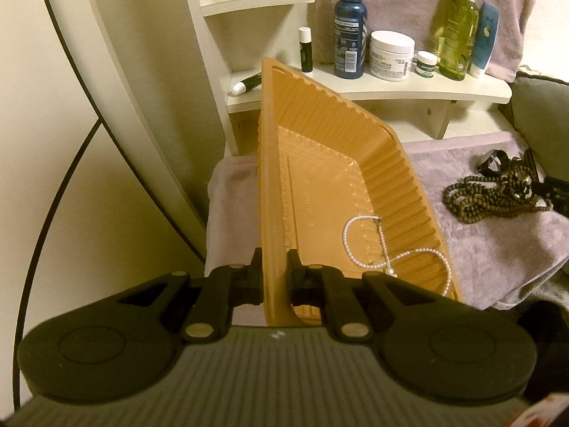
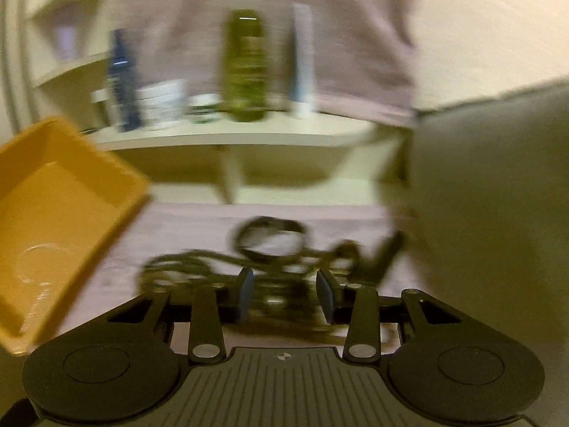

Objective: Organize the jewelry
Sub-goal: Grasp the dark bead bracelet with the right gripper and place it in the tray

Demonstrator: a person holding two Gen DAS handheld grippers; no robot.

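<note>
On towel: orange tray point(image 1: 320, 149), rim clamped by left gripper point(image 1: 275, 277), pearl necklace point(image 1: 384, 249) stowed; dark bead strand point(image 2: 199, 267) next, right gripper point(image 2: 284, 297) parted over it.

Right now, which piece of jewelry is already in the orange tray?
The white pearl necklace, looped on the floor of the orange tray. The dark beaded necklace and black bracelet lie outside on the towel.
</note>
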